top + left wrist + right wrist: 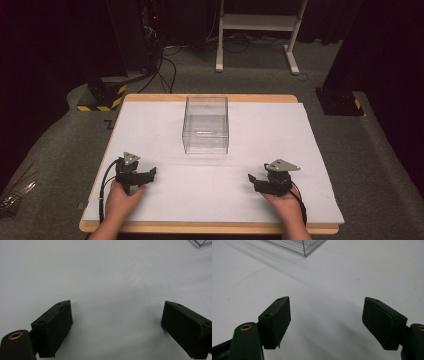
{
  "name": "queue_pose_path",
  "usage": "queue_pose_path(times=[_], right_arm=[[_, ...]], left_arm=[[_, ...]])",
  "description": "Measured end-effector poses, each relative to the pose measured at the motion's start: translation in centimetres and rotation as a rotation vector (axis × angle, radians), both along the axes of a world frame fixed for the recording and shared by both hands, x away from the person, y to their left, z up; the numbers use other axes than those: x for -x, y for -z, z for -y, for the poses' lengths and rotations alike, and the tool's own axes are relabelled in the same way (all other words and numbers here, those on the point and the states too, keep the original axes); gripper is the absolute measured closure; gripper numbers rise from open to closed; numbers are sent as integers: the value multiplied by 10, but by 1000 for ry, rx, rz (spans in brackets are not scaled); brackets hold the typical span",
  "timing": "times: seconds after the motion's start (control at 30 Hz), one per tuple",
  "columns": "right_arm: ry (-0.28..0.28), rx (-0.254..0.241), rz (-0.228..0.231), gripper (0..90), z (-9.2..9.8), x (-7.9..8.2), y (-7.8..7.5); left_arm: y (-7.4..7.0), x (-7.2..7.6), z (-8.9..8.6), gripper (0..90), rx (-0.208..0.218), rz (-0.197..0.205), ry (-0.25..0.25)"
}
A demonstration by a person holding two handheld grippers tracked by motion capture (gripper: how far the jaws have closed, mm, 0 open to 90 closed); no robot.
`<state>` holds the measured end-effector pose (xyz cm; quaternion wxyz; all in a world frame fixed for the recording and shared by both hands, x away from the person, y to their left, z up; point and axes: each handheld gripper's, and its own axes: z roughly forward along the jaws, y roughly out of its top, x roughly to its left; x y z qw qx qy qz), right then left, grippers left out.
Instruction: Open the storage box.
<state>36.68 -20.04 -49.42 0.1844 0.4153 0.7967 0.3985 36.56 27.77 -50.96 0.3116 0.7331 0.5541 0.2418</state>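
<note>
Resting low on the white sheet (165, 200), the left gripper (148, 175) has its jaws spread and empty. Ahead, between the tongs, stands a clear box (205, 125), likely awaiting them. The right gripper (254, 180) mirrors it, jaws apart, holding nothing.

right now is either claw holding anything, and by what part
Nothing is held. The left claw and the right claw both stand open over the bare white sheet, apart from the clear plastic box.
</note>
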Motion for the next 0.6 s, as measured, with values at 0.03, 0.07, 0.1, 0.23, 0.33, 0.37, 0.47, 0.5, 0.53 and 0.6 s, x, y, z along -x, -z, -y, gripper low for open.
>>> queue_pose_path(times=[0.03, 0.07, 0.1, 0.23, 0.33, 0.37, 0.47, 0.5, 0.53, 0.6], right_arm=[[0, -1, 1, 229, -1, 0, 0], [-5, -4, 10, 228, -3, 1, 0], [-5, -4, 10, 228, -3, 1, 0], [-17, -12, 12, 247, -8, 3, -1], [-40, -18, 24, 261, -17, 5, -3], [-40, -18, 24, 261, -17, 5, -3], [-56, 1, 43, 268, -25, 5, -6], [-65, 6, 38, 272, -31, 5, -8], [-65, 6, 38, 272, -31, 5, -8], [-73, 3, 28, 272, -36, 4, -9]], left_arm=[[0, 0, 0, 104, 0, 0, 0], [0, 0, 0, 104, 0, 0, 0], [0, 0, 0, 104, 0, 0, 0], [0, 0, 0, 104, 0, 1, 0], [0, 0, 0, 104, 0, 0, 1], [0, 0, 0, 104, 0, 0, 1], [0, 0, 0, 104, 0, 1, 0], [0, 0, 0, 104, 1, 0, 0], [0, 0, 0, 104, 1, 0, 0], [0, 0, 0, 104, 1, 0, 0]])
